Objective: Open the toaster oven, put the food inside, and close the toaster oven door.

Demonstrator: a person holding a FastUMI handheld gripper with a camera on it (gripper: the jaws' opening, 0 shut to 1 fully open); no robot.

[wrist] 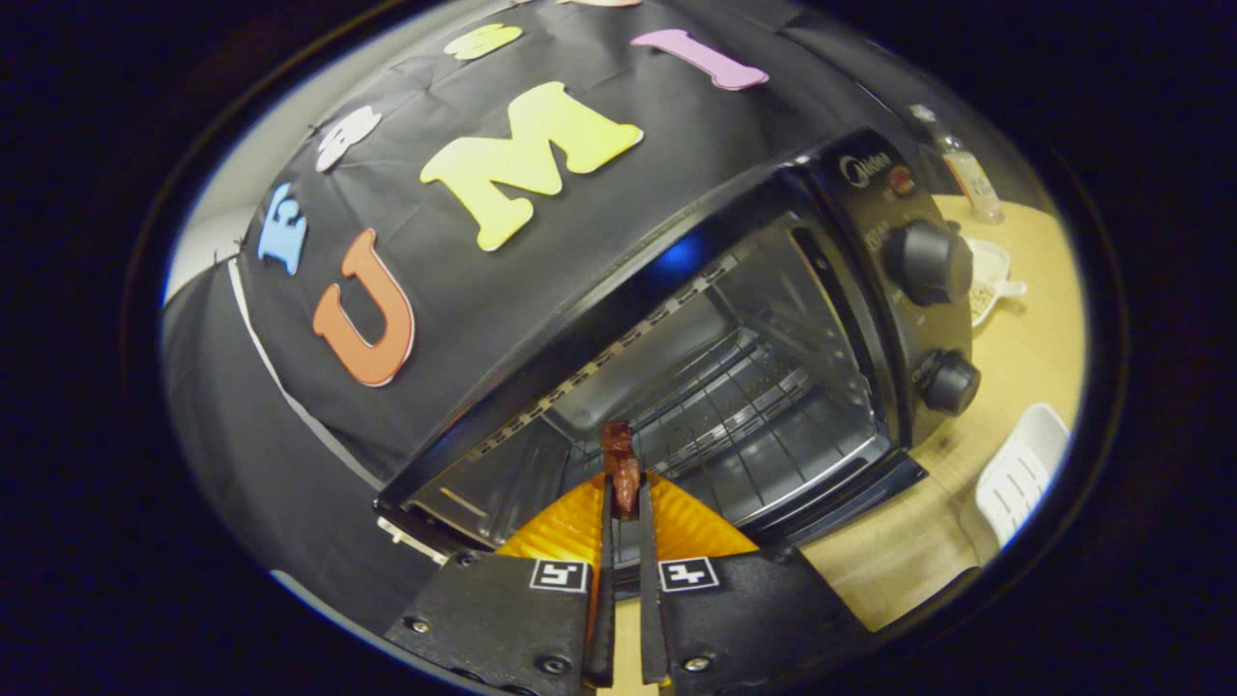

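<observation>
Two fingers of my tongs (624, 503) are pressing nearly together, pinching a small piece of food (619, 469) between their tips. I am seeing the food as a dark reddish-brown lump, wrinkled and glossy, sticking up a little past the fingertips; I cannot tell what kind of food it is.

Just ahead of the tongs, the toaster oven (734, 319) is standing with its door (850, 498) dropped open, and the food is hanging right at the mouth of the cavity, above the front lip. Inside, a wire rack (734, 406) of thin metal bars is lying across the chamber, and the shiny metal walls are reflecting light. A row of small slots is running along the top front edge of the opening. The oven's shell is a dark, smooth, boxy casing, and its control panel beside the cavity is carrying two round, ribbed knobs, an upper knob (928, 263) and a lower knob (949, 382).

The oven is sitting on a pale wooden table (1024, 348). Beyond the knobs, a white dish (991, 275) and a clear bottle (962, 164) are resting on the table, and a white slotted plastic piece (1022, 469) is lying nearer to me.
</observation>
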